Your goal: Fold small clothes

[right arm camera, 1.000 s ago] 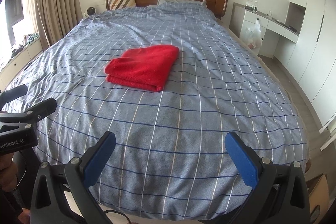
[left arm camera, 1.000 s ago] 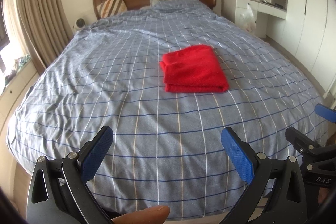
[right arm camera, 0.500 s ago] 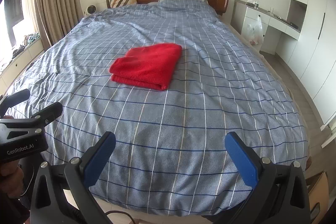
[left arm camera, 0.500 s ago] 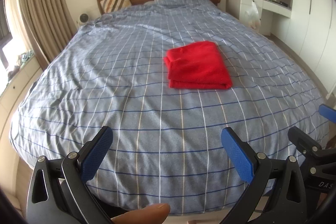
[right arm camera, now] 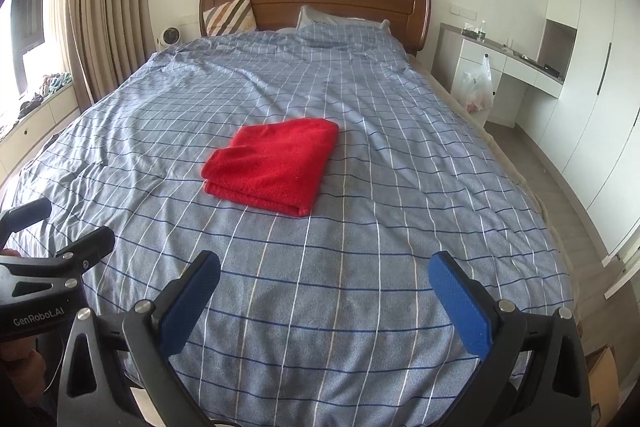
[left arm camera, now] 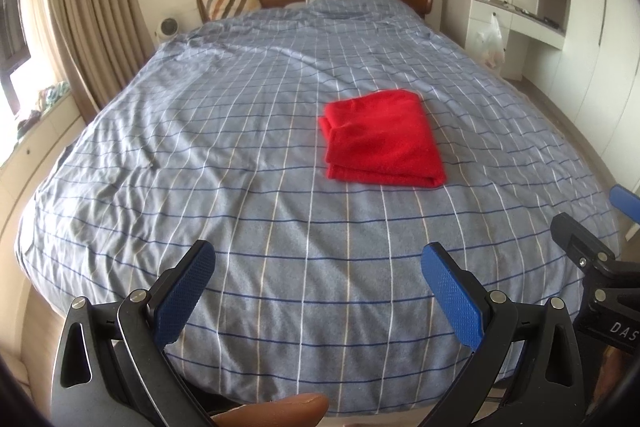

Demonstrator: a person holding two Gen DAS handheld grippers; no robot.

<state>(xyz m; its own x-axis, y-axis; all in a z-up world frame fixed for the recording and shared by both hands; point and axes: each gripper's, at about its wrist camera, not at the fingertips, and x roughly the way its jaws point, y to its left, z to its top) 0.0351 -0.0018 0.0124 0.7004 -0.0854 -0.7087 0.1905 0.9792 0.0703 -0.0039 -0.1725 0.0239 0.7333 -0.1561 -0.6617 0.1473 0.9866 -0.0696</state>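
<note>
Jaws of both grippers wide open, empty, above bed (left arm camera: 240, 147).

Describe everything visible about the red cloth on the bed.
The red cloth is bright red with a fuzzy, terry-like surface, folded into a neat, roughly rectangular stack; layered edges show along its near side and left end. It lies flat near the middle of the blue checked bedspread, resting on it alone. Neither gripper touches it: the left gripper and the right gripper both sit near the foot of the bed, jaws spread wide and empty.
</note>
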